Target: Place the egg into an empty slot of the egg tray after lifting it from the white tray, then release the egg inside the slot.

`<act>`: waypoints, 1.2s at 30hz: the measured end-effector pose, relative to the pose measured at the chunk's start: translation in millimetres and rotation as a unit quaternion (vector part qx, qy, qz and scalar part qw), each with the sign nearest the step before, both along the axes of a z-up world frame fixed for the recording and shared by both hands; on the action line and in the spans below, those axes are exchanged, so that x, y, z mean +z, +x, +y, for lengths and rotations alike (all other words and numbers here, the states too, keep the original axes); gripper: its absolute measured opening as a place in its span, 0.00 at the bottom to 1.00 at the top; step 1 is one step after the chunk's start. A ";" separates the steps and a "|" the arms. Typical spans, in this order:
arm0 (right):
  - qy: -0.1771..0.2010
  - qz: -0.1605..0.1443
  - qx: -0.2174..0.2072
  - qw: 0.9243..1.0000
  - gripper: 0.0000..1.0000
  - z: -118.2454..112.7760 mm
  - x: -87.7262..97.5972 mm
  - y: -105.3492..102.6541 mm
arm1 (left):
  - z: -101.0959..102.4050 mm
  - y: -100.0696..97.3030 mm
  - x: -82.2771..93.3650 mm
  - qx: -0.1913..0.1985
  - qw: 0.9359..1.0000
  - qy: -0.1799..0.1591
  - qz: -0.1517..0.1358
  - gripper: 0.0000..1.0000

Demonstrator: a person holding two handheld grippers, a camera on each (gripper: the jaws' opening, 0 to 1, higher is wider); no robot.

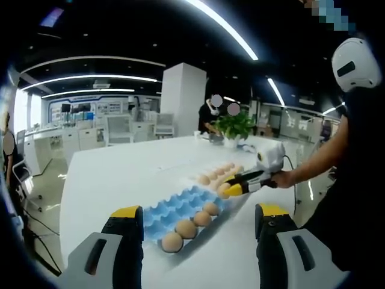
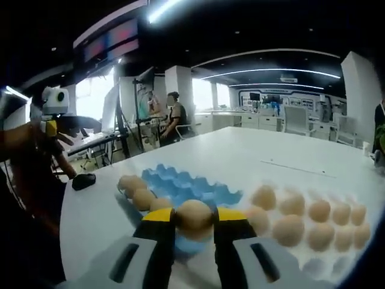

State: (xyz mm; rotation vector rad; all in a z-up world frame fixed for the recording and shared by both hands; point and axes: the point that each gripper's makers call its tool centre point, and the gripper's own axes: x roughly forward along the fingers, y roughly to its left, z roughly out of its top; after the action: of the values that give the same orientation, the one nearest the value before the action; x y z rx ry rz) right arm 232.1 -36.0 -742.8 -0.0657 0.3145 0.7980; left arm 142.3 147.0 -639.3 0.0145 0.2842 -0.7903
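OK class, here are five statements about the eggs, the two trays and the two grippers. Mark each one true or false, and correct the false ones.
1. The right gripper is shut on an egg. True.
2. The blue tray is full. False: it holds three eggs along one edge, and most slots are empty.
3. The left gripper holds an egg. False: its jaws are open with nothing between them.
4. Eggs lie on the white tray beside the blue tray. True.
5. The held egg already sits in a slot of the blue tray. False: it is held between the jaws, above the table, near the blue tray's edge.
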 end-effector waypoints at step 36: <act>-0.047 0.016 0.030 0.998 0.25 7.8 -34.6 -2.8 | 1.8 0.2 -3.2 0.001 1.000 -0.002 0.002 0.76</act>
State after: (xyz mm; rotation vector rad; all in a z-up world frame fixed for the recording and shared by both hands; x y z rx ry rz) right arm 229.3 -28.2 -777.4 -0.1515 0.3813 0.8446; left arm 142.6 148.7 -642.5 0.0088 0.2855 -0.7881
